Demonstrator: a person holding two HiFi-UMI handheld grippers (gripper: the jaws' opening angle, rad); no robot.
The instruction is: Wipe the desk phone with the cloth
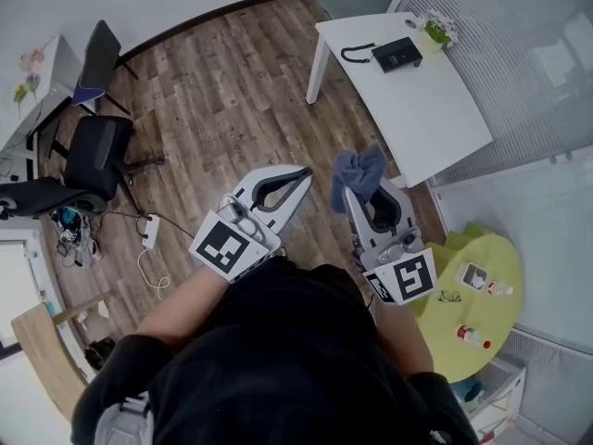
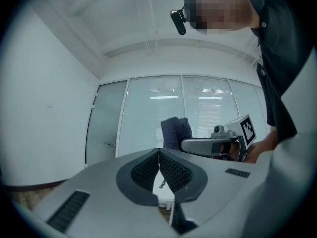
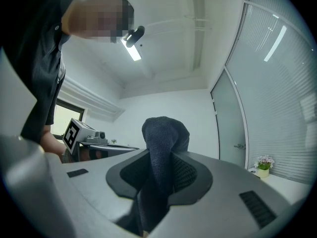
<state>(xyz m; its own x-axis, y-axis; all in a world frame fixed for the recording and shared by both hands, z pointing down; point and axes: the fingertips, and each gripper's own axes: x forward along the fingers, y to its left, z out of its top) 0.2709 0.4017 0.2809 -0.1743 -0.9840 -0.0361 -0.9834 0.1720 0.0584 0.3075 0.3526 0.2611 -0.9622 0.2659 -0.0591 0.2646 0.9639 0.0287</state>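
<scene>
Right hand-held gripper (image 3: 159, 175), cloth (image 3: 166, 130) clamped (blue-grey)

Left hand-held gripper (image 2: 159, 153) closed; right (image 3: 159, 158) clamps cloth (image 3: 166, 130).

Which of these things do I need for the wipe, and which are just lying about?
Needed: cloth in right gripper; desk phone on white table.
Lying about: flower pot; office chair; power strip; green table with bottles.

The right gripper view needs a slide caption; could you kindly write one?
Right gripper shut on a dark blue cloth, pointing upward.
</scene>
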